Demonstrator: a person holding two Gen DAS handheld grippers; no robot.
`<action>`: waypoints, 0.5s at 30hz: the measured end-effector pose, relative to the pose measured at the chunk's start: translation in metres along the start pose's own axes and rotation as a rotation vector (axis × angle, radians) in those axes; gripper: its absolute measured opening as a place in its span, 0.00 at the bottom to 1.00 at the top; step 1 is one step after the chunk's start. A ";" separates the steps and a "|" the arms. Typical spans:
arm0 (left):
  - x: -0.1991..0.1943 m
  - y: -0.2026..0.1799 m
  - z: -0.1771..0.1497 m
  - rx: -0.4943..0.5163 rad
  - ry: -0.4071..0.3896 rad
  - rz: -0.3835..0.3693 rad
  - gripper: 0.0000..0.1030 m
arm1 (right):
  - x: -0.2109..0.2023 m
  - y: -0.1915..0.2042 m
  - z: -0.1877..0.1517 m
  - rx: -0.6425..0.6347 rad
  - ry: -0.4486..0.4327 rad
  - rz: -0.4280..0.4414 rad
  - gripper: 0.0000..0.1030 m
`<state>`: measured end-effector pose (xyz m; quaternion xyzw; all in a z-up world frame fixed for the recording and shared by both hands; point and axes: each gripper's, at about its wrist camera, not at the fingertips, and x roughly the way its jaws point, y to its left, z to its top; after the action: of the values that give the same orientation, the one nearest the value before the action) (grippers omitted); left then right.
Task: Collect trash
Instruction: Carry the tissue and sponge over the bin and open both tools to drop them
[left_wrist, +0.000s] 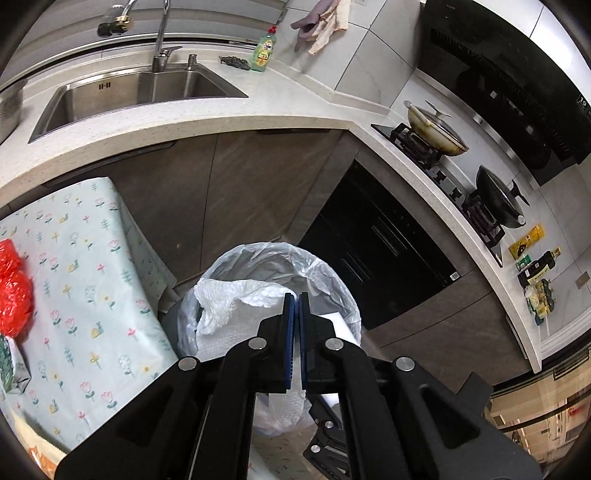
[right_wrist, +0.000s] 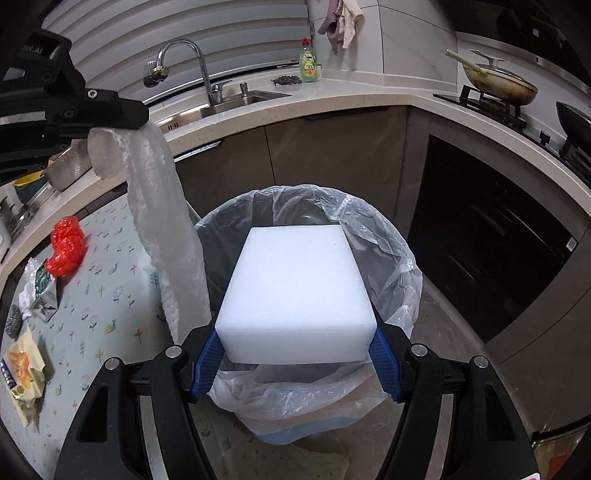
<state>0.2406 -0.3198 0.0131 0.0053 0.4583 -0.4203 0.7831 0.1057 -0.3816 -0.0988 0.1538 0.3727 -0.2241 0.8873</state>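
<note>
Nearest to us, the right gripper (right_wrist: 295, 354) has its blue pads pressed against the two sides of a white foam block (right_wrist: 295, 291), carrying it level directly above the mouth of the lined trash bin (right_wrist: 402, 258). We judge this piece to be one release away from collected.

At about ten o'clock in the right wrist view, the left gripper (right_wrist: 138, 118) has its jaws pressed together on the top end of a long sheet of bubble wrap (right_wrist: 166, 240), which hangs down with its lower end at the bin's left edge. In the left wrist view the same sheet bunches under the closed fingers, over the liner. We cannot tell whether its tail is already inside the bin or draped outside the rim. It too looks close to being dropped.

As far as we can see, the bin holds nothing yet but its liner, though the block hides part of the bottom.

Farther out, around eight to nine o'clock, the flower-print tablecloth (right_wrist: 110, 288) holds what is left: a crumpled red plastic bag (right_wrist: 66, 247), a torn green-and-white wrapper (right_wrist: 40, 291), a yellow snack packet (right_wrist: 22, 369), and a steel scourer (right_wrist: 14, 321) at the edge, which may not be trash.

So we judge the job early on: two items poised over the bin, at least three to fetch.
</note>
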 end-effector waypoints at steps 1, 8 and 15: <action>0.002 -0.002 0.001 0.004 0.000 -0.005 0.02 | 0.002 -0.002 0.000 0.004 0.004 -0.002 0.64; 0.016 0.003 -0.003 0.002 0.028 0.035 0.03 | 0.013 -0.008 0.005 0.020 0.011 -0.017 0.65; 0.030 0.026 -0.028 0.003 0.080 0.139 0.08 | 0.014 -0.005 0.009 0.028 0.006 -0.020 0.66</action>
<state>0.2446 -0.3115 -0.0344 0.0549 0.4872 -0.3650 0.7915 0.1174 -0.3936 -0.1030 0.1633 0.3735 -0.2377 0.8817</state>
